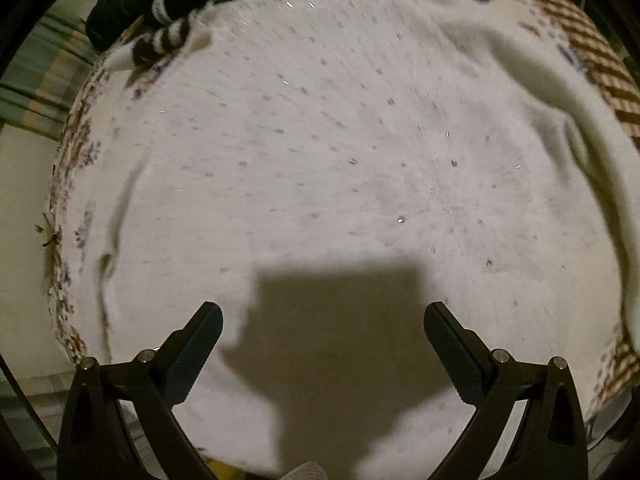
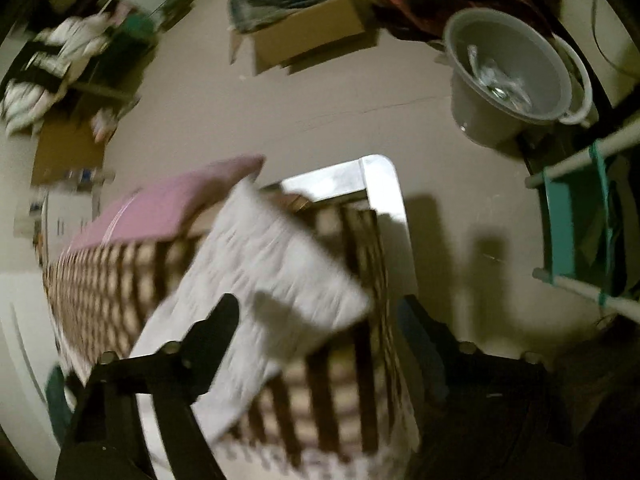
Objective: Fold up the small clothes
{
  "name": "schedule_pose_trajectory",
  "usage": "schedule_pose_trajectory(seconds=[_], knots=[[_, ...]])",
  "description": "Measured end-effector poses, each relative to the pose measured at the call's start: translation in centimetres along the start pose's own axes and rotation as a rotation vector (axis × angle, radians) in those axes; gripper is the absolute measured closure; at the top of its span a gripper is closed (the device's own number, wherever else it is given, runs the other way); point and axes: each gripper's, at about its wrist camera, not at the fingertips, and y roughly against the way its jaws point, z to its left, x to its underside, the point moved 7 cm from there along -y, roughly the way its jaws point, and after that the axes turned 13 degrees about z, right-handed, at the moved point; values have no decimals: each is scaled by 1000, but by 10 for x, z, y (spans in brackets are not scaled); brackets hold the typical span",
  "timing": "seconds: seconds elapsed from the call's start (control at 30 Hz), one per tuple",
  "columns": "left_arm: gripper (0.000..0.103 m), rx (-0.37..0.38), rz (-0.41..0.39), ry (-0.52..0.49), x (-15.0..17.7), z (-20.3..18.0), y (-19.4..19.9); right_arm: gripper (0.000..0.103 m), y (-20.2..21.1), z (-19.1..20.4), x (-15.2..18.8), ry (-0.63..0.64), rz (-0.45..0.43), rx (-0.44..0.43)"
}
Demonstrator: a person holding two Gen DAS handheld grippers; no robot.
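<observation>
- Left fingers (image 1: 322,332) spread apart above white dotted garment (image 1: 320,140), nothing gripped
- Right fingers (image 2: 316,320) apart, garment corner (image 2: 272,264) between them, unpinched, over checked bench cloth (image 2: 100,280)

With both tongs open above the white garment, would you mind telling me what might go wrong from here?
1. The left tongs stand open over the flat middle of the white garment, with no edge between them; closing here may pinch nothing or bunch the cloth.
2. In the right wrist view the garment's corner lies close to the edge of the checked cloth; a tug by the right tongs might slide it off.
3. Both views are blurred, so aim may be poor.
</observation>
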Motion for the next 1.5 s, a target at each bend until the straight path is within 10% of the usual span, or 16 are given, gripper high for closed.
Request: schedule_pose_trajectory(seconds=[0.17,0.53,0.77,0.97,1.23,1.5], knots=[[0,4,3,-12,-9,-13,-17,84,8,14,-10,41,-96,-7],[0,114,-68,62,-20,12,4,90,89,150,56,457,-231,6],[0,131,-85,180,-25,91,-4,90,81,310,238,904,-173,-73],[0,109,-63,365,-13,196,-37,90,-17,387,457,1244,0,-81],[0,97,0,581,28,307,-89,90,-167,366,697,1580,155,72],[0,122,40,678,54,355,-120,90,-225,330,777,1743,207,167]])
